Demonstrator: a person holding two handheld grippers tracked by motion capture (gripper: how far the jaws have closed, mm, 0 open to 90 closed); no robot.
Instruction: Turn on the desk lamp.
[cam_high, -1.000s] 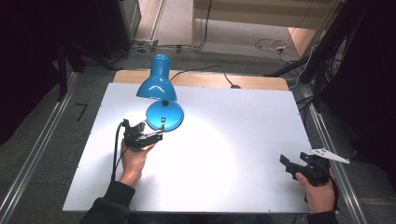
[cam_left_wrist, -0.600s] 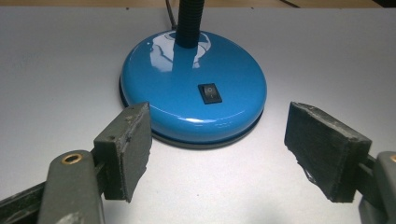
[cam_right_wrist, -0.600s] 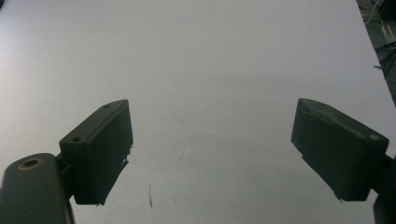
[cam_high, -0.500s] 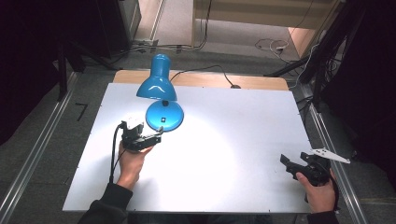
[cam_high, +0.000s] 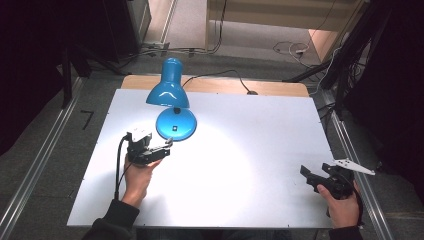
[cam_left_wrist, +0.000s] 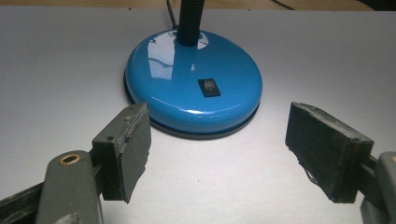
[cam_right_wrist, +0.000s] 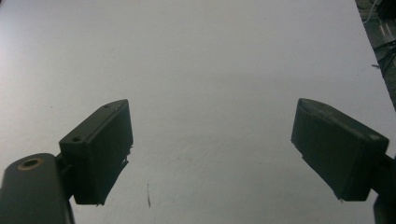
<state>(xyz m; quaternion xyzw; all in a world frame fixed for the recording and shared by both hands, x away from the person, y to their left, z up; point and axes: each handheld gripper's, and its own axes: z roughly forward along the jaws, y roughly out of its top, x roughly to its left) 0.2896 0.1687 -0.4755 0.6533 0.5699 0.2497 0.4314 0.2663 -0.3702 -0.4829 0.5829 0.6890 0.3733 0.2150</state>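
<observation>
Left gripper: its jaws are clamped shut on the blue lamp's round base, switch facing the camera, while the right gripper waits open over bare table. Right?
Not quite. The left gripper is not clamped on the lamp base: in the left gripper view its jaws stand wide open just short of the base, touching nothing. The rest holds: the switch faces the camera, and the right gripper is open over bare table.

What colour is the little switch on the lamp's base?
Black, on the glossy blue lamp base; the switch shows best in the left gripper view.

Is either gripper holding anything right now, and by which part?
Nothing is held. The left gripper is open just short of the blue desk lamp's base; the right gripper is open over the bare table.
</observation>
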